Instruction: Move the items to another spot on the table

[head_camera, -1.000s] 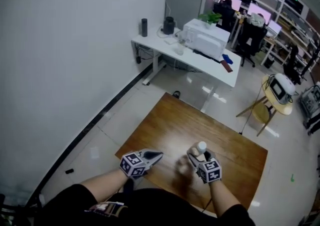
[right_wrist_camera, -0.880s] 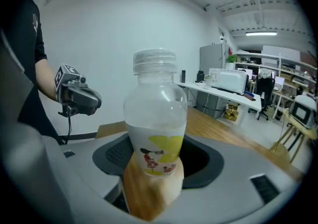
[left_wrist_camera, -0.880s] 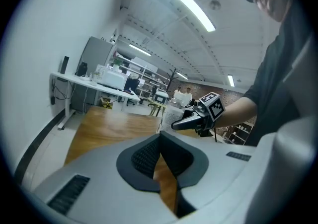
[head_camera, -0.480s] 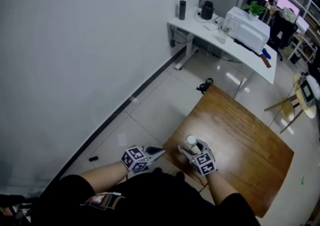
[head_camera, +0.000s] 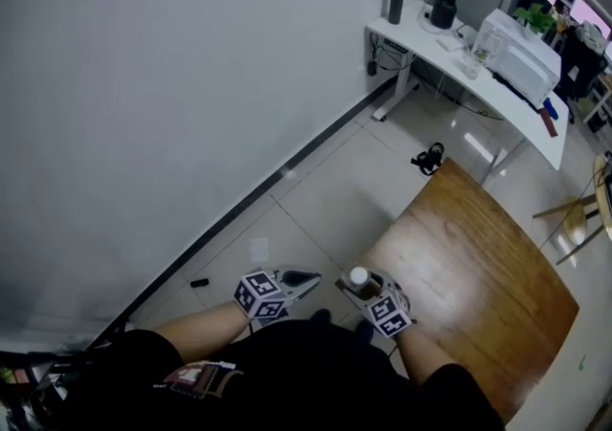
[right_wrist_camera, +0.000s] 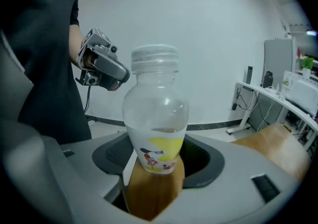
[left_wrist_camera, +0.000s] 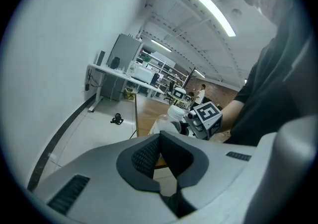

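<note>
The right gripper (right_wrist_camera: 158, 159) clamps a bottle (right_wrist_camera: 155, 113) at the table's (head_camera: 478, 267) near corner, its yellow cartoon label, no legible writing, showing only in that gripper's view, while the left gripper (left_wrist_camera: 160, 141) is closed on nothing.

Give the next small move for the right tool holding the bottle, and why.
Probably ease the bottle a little inward over the wooden table, then set it down. The right tool grips it upright around the lower body. In the head view it is right at the table's corner nearest the person, close to the edge.
</note>
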